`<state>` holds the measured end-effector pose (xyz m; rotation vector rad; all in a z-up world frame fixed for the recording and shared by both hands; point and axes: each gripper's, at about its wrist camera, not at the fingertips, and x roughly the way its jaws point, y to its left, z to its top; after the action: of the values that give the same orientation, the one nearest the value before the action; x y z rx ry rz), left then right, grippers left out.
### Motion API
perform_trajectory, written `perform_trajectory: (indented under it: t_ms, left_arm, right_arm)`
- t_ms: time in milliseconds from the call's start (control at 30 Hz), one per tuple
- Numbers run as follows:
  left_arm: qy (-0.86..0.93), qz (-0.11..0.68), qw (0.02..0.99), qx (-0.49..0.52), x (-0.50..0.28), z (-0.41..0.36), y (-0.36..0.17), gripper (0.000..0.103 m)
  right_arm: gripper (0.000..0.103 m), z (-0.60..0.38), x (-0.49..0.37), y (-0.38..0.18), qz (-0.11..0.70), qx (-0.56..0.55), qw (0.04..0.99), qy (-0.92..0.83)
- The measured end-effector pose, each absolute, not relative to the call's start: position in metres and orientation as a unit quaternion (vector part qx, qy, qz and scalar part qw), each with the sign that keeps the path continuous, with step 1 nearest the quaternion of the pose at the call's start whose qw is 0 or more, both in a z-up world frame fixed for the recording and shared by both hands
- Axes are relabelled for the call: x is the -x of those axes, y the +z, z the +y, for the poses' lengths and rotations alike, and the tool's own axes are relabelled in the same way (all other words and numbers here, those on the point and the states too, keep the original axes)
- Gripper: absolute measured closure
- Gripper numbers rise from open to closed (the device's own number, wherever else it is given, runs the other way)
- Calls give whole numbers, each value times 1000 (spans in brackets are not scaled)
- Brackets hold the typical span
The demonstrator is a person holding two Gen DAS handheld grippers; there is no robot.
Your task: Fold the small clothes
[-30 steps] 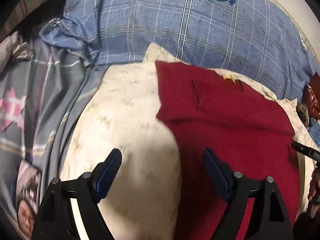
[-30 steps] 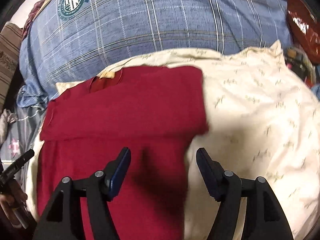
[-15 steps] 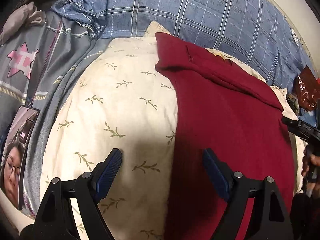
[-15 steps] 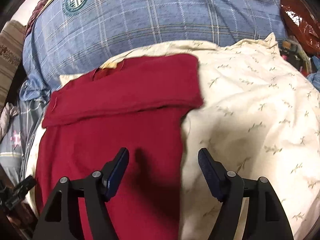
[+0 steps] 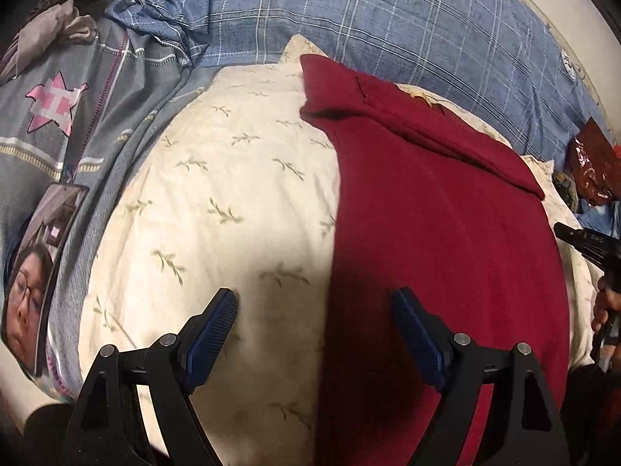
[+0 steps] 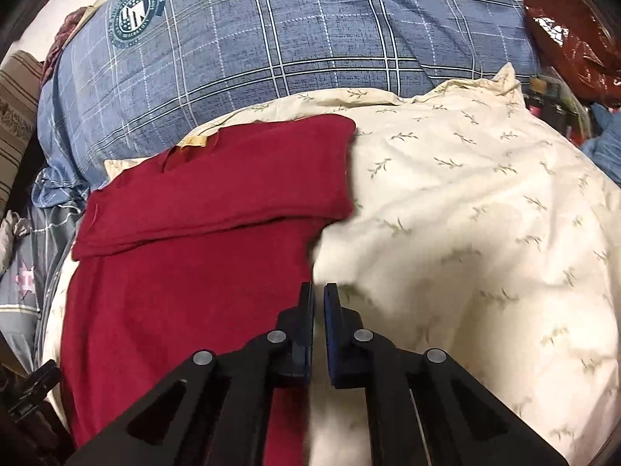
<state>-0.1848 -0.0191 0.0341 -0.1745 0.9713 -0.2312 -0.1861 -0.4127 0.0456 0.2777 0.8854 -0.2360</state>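
A dark red garment (image 5: 438,233) lies flat on a cream leaf-print pillow (image 5: 217,202), its far end folded back in a band. My left gripper (image 5: 314,303) is open and straddles the garment's left edge near its near end. In the right wrist view the same garment (image 6: 186,272) lies left of centre on the pillow (image 6: 485,240). My right gripper (image 6: 318,291) is shut at the garment's right edge. I cannot tell whether cloth is pinched between the pads.
A blue plaid quilt (image 5: 388,27) lies behind the pillow. A grey blanket with a pink star (image 5: 54,108) and a phone (image 5: 35,272) are at the left. A red-brown plastic bag (image 6: 570,31) sits at the right.
My right gripper has shut at the garment's right edge. The left gripper stayed open and drew back slightly toward the near end of the garment.
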Motion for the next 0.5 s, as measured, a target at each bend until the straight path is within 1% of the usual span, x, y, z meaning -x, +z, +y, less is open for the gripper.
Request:
perform_trajectory:
  t_ms: [67, 100, 133, 200, 367, 400, 500]
  left_arm:
    - [-114, 467, 873, 77, 190, -20, 34, 20]
    - [-116, 468, 873, 73, 193, -21, 34, 20]
    - [-120, 470, 872, 70, 196, -22, 33, 20]
    - [-125, 472, 871, 63, 202, -23, 34, 20]
    - [-140, 475, 867, 53, 217, -26, 33, 21]
    - [-141, 476, 866, 52, 219, -26, 33, 21]
    - [-144, 478, 865, 49, 225, -26, 32, 21]
  right_arm:
    - [89, -408, 207, 52, 417, -160, 889, -98]
    - [81, -405, 216, 55, 419, -170, 888, -84]
    - [71, -400, 225, 55, 424, -176, 886, -67]
    - [61, -387, 247, 55, 443, -172, 879, -39]
    - [59, -363, 298, 44, 476, -165, 864, -7]
    - [57, -362, 306, 41, 477, -172, 862, -5]
    - [58, -359, 324, 25, 483, -203, 852, 24]
